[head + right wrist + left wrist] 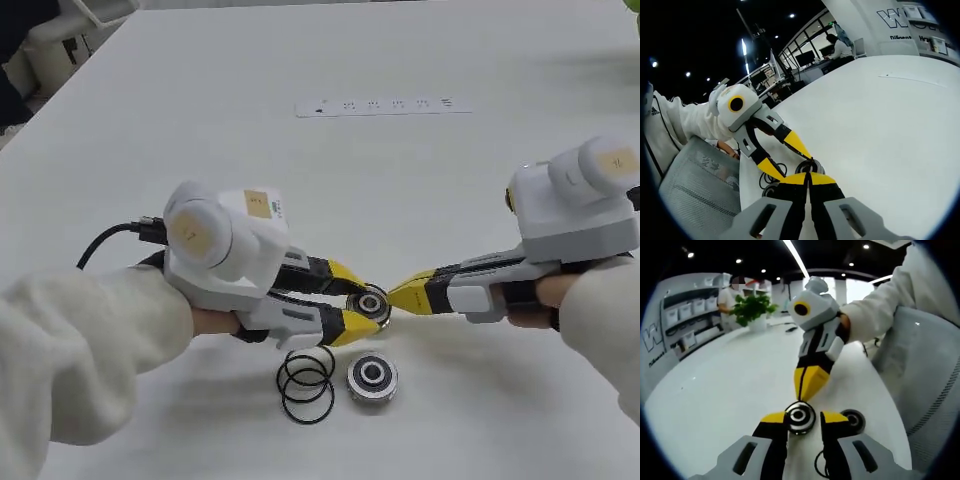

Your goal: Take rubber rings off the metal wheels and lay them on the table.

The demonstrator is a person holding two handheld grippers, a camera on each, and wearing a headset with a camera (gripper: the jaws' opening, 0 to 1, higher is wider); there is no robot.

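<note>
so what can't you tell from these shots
1. Head view: whether the right gripper pinches a ring on the wheel held by the left gripper; its shut tips cover that spot.
2. Left gripper view: the loose rings, hidden behind a jaw and cut off at the bottom edge.
3. Head view: print on the power strip, too small.

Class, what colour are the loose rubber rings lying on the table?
The rubber rings are black; clearest in the head view.

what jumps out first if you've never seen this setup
The left tool grips a small metal wheel above the white table, and the right tool, jaws closed, meets its rim. Just below them in the head view, loose black rubber rings lie beside a second metal wheel.
</note>
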